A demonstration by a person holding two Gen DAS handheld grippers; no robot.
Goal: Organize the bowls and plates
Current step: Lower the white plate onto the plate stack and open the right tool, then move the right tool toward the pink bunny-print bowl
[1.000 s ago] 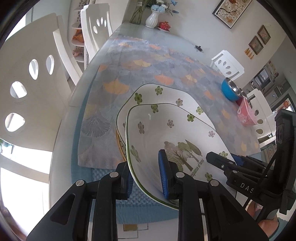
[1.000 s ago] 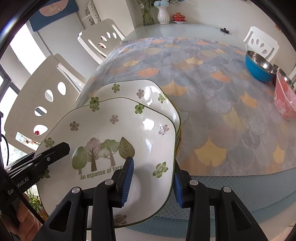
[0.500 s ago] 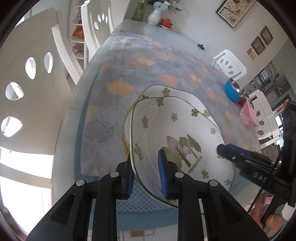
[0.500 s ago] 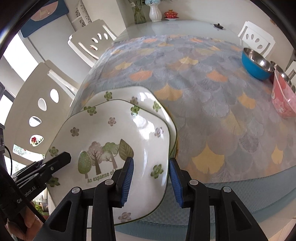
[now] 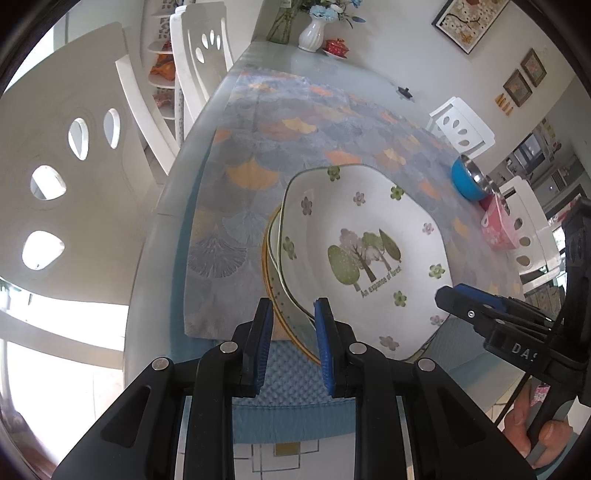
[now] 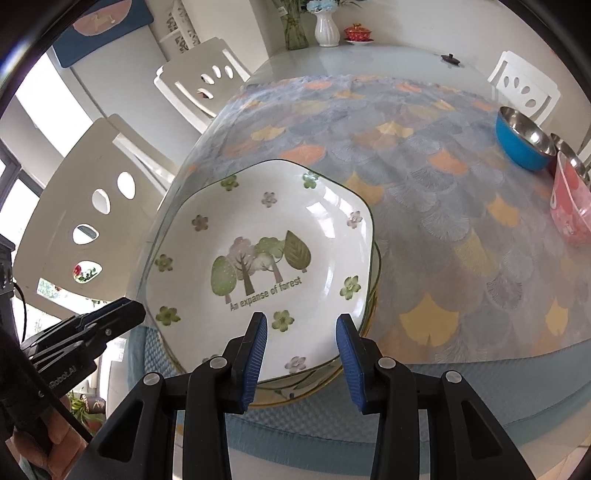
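A white plate with a tree print and flowers (image 5: 369, 251) (image 6: 266, 258) lies on top of a stack of plates (image 5: 273, 291) (image 6: 373, 295) at the near table edge. My left gripper (image 5: 293, 325) is open, its jaws either side of the stack's near-left rim. My right gripper (image 6: 299, 332) is open, its jaws standing wide at the plate's near rim; it also shows in the left wrist view (image 5: 480, 314). The left gripper shows in the right wrist view (image 6: 92, 325).
A blue steel bowl (image 5: 467, 181) (image 6: 524, 142) and a pink bowl (image 5: 498, 225) (image 6: 570, 206) stand at the right of the patterned table runner (image 6: 424, 184). White chairs (image 5: 66, 158) (image 6: 92, 206) line the left side. A vase (image 6: 327, 27) stands far back.
The top plate has come down flat onto the stack. Both grippers have opened and let go of it; the right jaws now stand wide apart.
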